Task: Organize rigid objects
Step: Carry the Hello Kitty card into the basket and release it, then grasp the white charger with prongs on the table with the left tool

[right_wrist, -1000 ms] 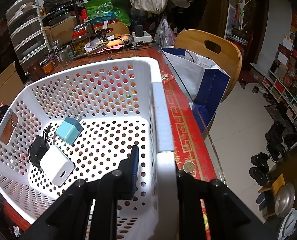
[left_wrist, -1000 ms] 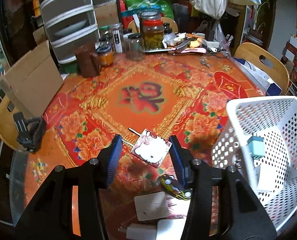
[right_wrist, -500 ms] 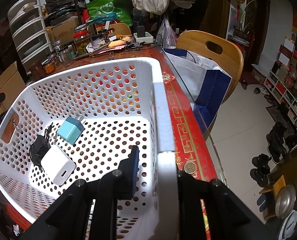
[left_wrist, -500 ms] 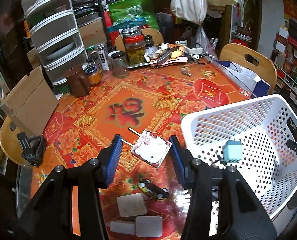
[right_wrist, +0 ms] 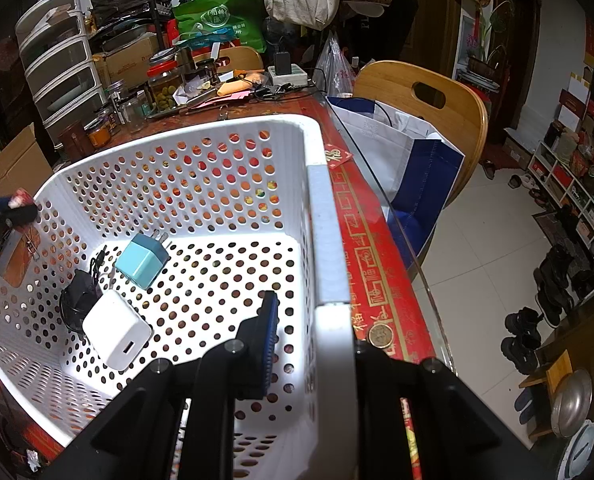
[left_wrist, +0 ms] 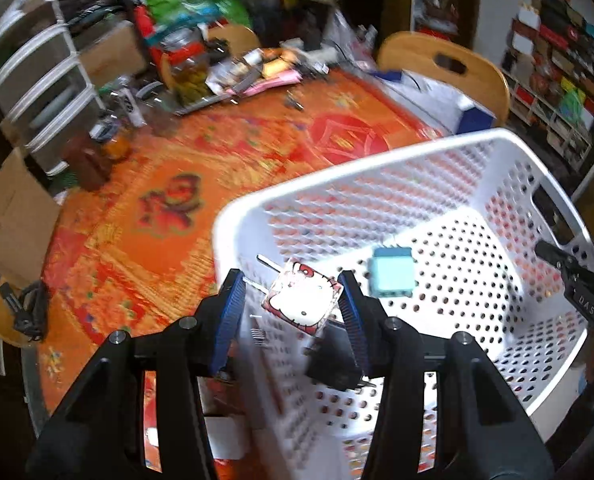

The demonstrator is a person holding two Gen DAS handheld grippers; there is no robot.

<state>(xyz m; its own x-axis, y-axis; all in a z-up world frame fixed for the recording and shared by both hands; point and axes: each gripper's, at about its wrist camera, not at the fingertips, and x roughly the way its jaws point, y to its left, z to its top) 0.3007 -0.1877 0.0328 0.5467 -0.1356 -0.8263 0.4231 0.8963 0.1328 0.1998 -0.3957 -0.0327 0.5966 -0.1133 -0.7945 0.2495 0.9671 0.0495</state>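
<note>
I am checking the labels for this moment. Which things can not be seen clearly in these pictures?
- Left wrist view: jars at the table's far end, smeared by motion blur.
- Right wrist view: right hand-held gripper's outer finger, hidden behind the basket wall.
- Right wrist view: black item, partly behind the white charger.

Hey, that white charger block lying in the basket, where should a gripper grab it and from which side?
Grip the white charger across its two broad flat faces, coming down from above through the open top of the basket. It lies low on the floor, with a black adapter pressed against one side, so approaching from the free side nearer the teal plug looks safest.
</note>
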